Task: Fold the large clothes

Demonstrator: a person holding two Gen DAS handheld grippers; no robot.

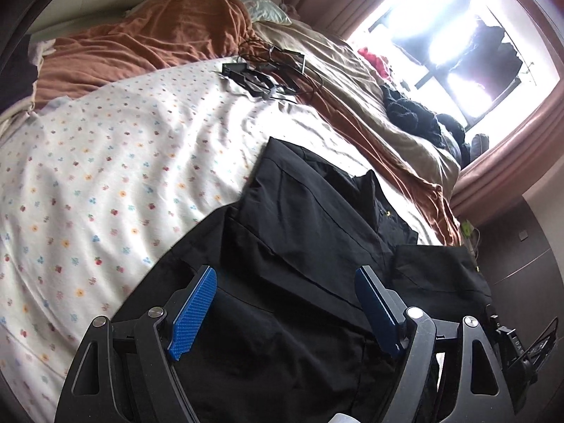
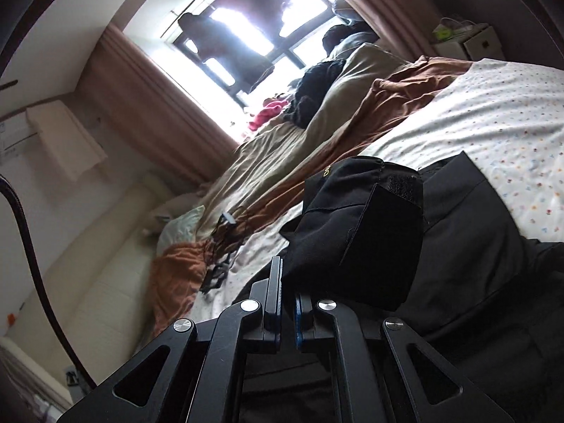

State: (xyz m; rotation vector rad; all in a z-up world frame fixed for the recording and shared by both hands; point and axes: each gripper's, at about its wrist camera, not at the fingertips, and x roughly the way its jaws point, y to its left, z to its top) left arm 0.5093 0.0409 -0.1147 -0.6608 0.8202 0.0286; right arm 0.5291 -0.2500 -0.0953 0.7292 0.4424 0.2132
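Right claw (image 2: pixel 288 303) pinches a raised fold of the black garment (image 2: pixel 469 246); only the left view shows the left claw (image 1: pixel 283 303) wide above it, floral sheet (image 1: pixel 105 176) bare leftward.

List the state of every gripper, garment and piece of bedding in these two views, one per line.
left gripper: open, jaws wide apart above the garment, holding nothing.
right gripper: shut on a lifted fold of the garment.
black garment: spread on the bed, partly folded, one part raised.
floral sheet: laid out, wrinkled.
brown blanket: bunched up.
curtains: drawn open.
cables: tangled on the bed.
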